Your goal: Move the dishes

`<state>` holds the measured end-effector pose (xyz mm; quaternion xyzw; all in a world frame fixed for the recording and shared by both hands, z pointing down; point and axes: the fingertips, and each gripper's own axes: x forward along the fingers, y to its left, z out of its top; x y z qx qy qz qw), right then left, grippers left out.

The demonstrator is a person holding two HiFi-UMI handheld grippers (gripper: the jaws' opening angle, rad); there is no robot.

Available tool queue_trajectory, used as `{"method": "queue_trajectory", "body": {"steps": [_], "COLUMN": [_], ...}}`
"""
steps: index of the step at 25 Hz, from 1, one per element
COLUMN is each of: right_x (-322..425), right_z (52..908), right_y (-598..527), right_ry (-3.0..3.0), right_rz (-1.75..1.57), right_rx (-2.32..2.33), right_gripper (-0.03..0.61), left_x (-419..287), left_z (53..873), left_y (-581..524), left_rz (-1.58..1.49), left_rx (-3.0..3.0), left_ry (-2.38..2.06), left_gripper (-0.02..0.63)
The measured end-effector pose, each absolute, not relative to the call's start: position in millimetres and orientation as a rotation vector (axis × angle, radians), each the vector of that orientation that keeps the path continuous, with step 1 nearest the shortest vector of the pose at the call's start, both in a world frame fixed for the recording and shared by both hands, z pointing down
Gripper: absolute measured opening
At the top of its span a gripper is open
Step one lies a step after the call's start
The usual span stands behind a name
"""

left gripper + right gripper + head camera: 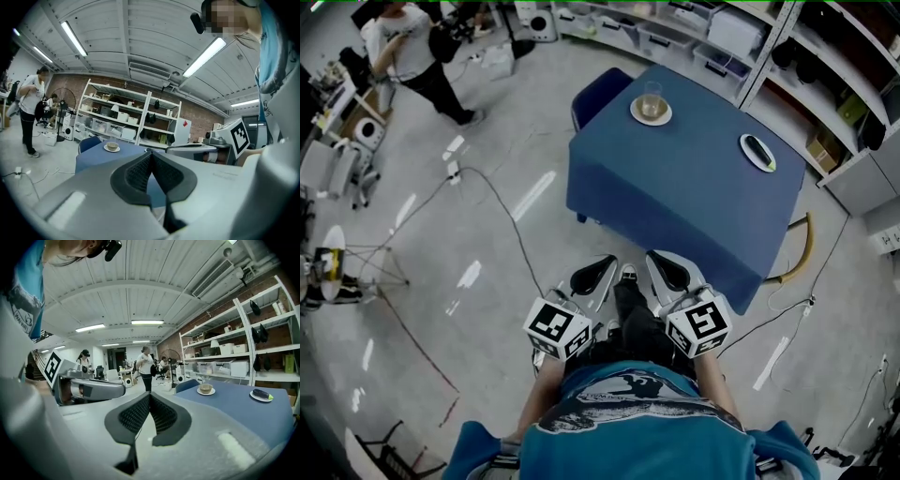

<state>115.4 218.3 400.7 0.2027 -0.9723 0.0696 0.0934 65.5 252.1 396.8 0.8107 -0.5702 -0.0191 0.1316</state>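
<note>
Head view puts both dishes on the blue surface (694, 202), upper right of the frame: a saucer (652, 114) carrying what looks like a glass (652, 96), and a plate (757, 153). I judge them stiff, breakable and slick, so I'd pinch the rims. Both my jaws are clenched, empty.

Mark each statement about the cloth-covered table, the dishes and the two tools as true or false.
1. Two plates lie on the cloth. True: the left plate and the right plate.
2. The cloth is red. False: it is blue.
3. Both tools are shut with nothing between their jaws. True of the left tool and the right tool.
4. The left tool grips a plate. False: both plates lie on the cloth, well apart from the tools.
5. A cup stands on the left plate. True.
</note>
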Motion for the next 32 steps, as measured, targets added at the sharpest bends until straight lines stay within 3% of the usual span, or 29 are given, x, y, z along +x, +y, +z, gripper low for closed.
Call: {"method": "queue_trajectory", "body": {"steps": [17,32], "right_x": [41,20], "right_z": [414,427], "right_y": [65,-9], "right_ry": [-2.902,-2.855], "right_rz": [0.19,0.259], "right_rx": [0.518,0.519], "right_gripper": [0.002,0.002], "left_x": [6,-12], "left_z": [393,400], "left_y": [101,22], "left_rz": [0.034,0.065], "left_rx": [2.379,2.368], "left_ry": [-1.684,-1.625], "left_gripper": [0.015,0.015]}}
